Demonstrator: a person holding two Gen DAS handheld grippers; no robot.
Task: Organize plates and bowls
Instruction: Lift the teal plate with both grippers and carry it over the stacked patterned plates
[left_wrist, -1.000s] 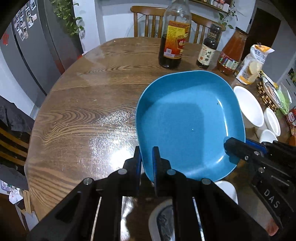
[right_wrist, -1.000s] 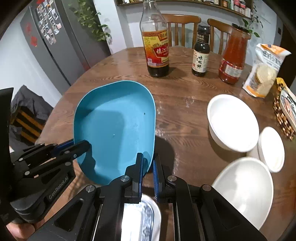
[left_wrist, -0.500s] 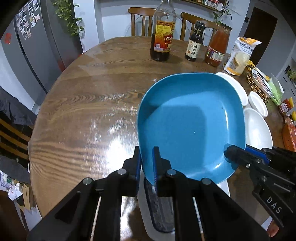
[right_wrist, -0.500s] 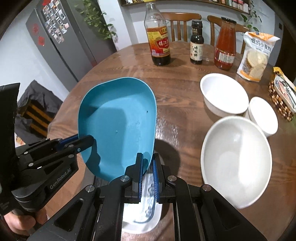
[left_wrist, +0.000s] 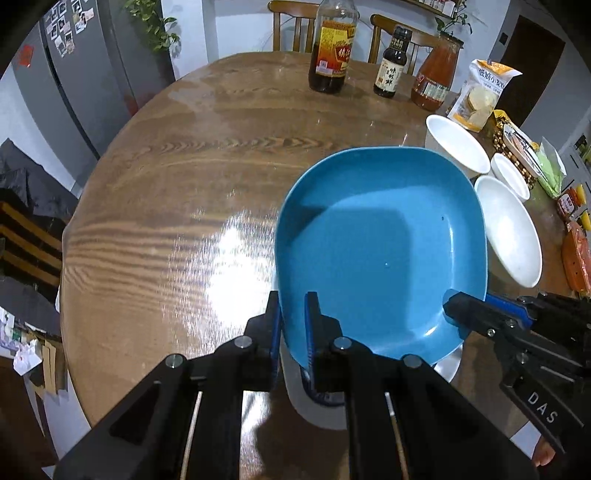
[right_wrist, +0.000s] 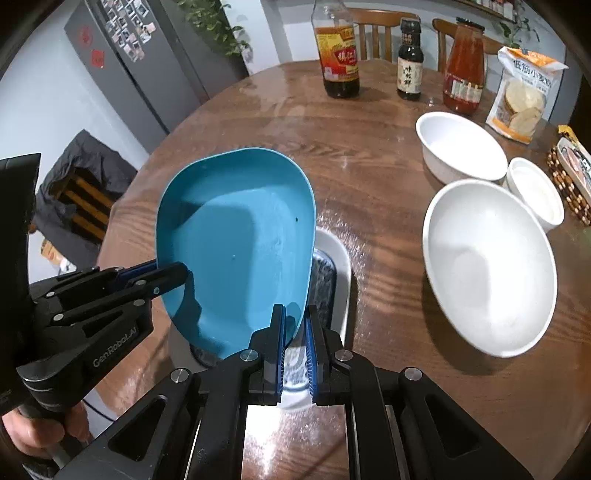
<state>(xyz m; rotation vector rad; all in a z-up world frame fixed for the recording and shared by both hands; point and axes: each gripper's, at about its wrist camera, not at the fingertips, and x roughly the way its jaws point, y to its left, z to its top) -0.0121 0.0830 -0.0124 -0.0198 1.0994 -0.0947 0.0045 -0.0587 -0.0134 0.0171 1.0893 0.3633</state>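
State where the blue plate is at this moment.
Both views show the blue plate held above a white patterned plate, gripped by the left gripper and right gripper.

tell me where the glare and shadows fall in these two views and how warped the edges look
Left wrist view: bright glare on the table beside the blue plate, a dark shadow across its inside. Right wrist view: weaker sheen, shadow inside the large white bowl. Both: fisheye bends the edges, corners black.

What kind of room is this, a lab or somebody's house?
Most likely a home dining room or kitchen: a round wooden table with sauce bottles on it, wooden chairs behind it, and a fridge covered in photos.
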